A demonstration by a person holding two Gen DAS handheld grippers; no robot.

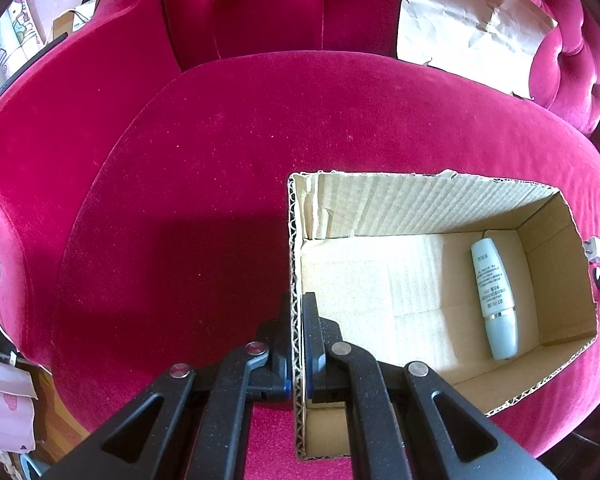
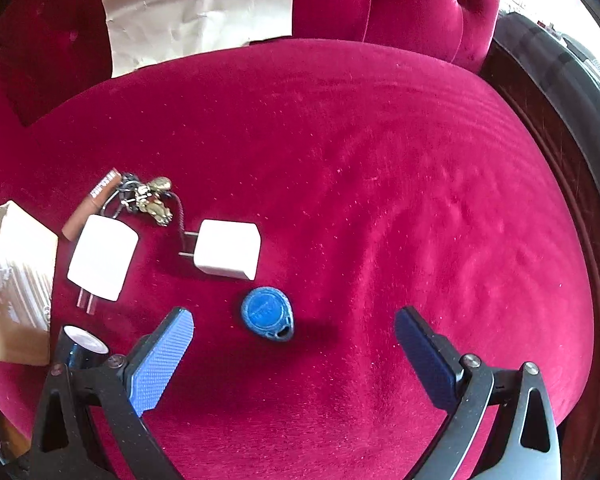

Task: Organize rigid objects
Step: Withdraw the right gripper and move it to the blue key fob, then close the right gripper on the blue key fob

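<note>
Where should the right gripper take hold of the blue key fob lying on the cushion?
Grip the blue key fob across its round body, coming straight down from above with the open right gripper. It lies flat on the soft red cushion, so only its thin edges offer purchase. The narrow loop end would probably slip, so avoid it.
</note>
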